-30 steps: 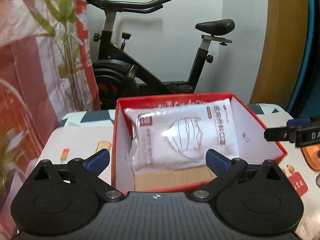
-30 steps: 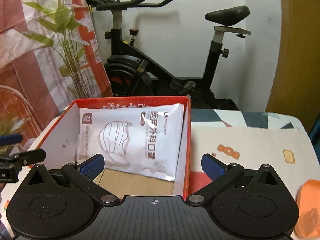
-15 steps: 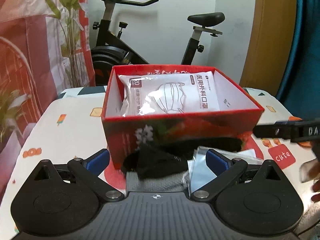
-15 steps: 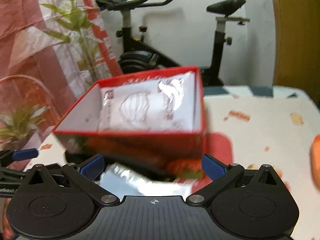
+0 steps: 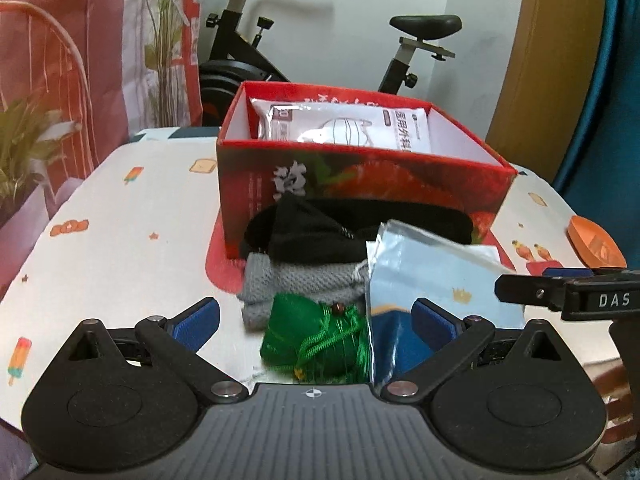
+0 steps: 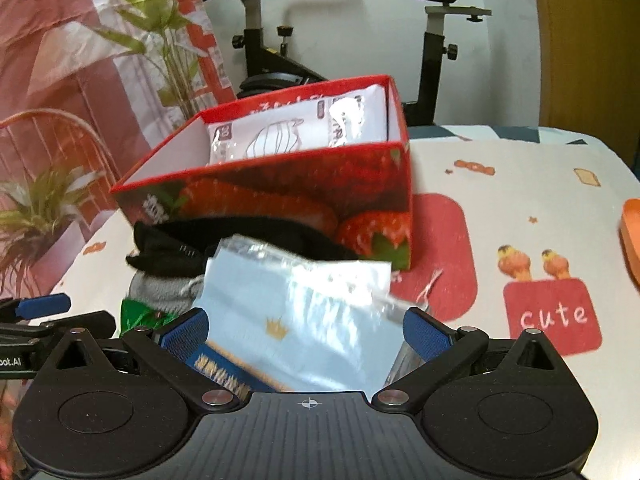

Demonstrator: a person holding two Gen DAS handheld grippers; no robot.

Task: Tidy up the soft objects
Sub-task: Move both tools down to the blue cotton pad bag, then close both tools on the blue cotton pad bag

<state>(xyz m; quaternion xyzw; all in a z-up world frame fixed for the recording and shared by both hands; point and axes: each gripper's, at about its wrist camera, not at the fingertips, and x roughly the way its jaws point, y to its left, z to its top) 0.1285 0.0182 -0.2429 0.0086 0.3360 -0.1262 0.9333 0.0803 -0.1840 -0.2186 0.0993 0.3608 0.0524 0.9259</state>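
Observation:
A red strawberry box (image 5: pixel 360 188) (image 6: pixel 280 196) stands on the table with a white mask packet (image 5: pixel 348 128) (image 6: pixel 296 136) inside. In front of it lie a black cloth (image 5: pixel 312 232) (image 6: pixel 180 248), a grey knitted piece (image 5: pixel 304 280) (image 6: pixel 160 292), a green pouch (image 5: pixel 312 336) (image 6: pixel 136 316) and a shiny light-blue packet (image 5: pixel 432 280) (image 6: pixel 304 320). My left gripper (image 5: pixel 316 320) is open above the green pouch. My right gripper (image 6: pixel 306 330) is open with the blue packet between its fingers, not clamped.
The table wears a white patterned cloth (image 5: pixel 120 208) (image 6: pixel 500 184). An orange object (image 5: pixel 592 244) (image 6: pixel 632 232) lies at the right edge. An exercise bike (image 5: pixel 280 40) (image 6: pixel 320 20) and plants (image 5: pixel 24 148) stand behind the table.
Both grippers have pulled back from over the box toward the near side. The pile of soft items in front of the box has come into view under them.

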